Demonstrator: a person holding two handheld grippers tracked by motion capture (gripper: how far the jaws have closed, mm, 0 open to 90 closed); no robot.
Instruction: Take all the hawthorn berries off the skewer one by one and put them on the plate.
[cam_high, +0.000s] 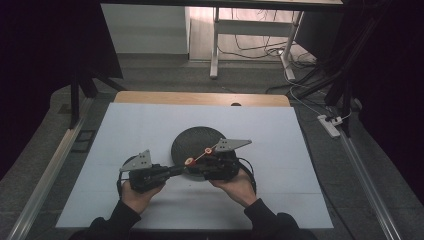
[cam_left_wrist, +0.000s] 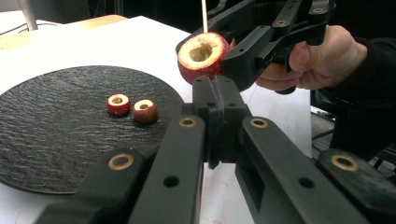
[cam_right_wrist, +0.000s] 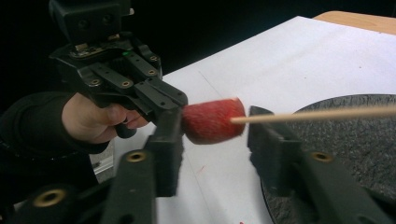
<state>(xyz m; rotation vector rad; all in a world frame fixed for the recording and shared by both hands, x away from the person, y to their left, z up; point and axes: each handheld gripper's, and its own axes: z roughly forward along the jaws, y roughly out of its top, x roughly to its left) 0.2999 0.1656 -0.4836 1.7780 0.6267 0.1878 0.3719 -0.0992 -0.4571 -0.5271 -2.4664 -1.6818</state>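
Left gripper (cam_left_wrist: 215, 100) jaws closed, tips touching the cored red fruit piece (cam_left_wrist: 201, 56). Right gripper (cam_right_wrist: 212, 140) jaws open, fruit piece and skewer (cam_right_wrist: 317, 114) between them.

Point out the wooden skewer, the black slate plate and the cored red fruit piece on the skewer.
wooden skewer (cam_right_wrist: 322, 113): right gripper view, on its bare shaft.
black slate plate (cam_left_wrist: 51, 135): left gripper view, on its bare surface.
cored red fruit piece (cam_left_wrist: 201, 58): left gripper view, on its cut rim.
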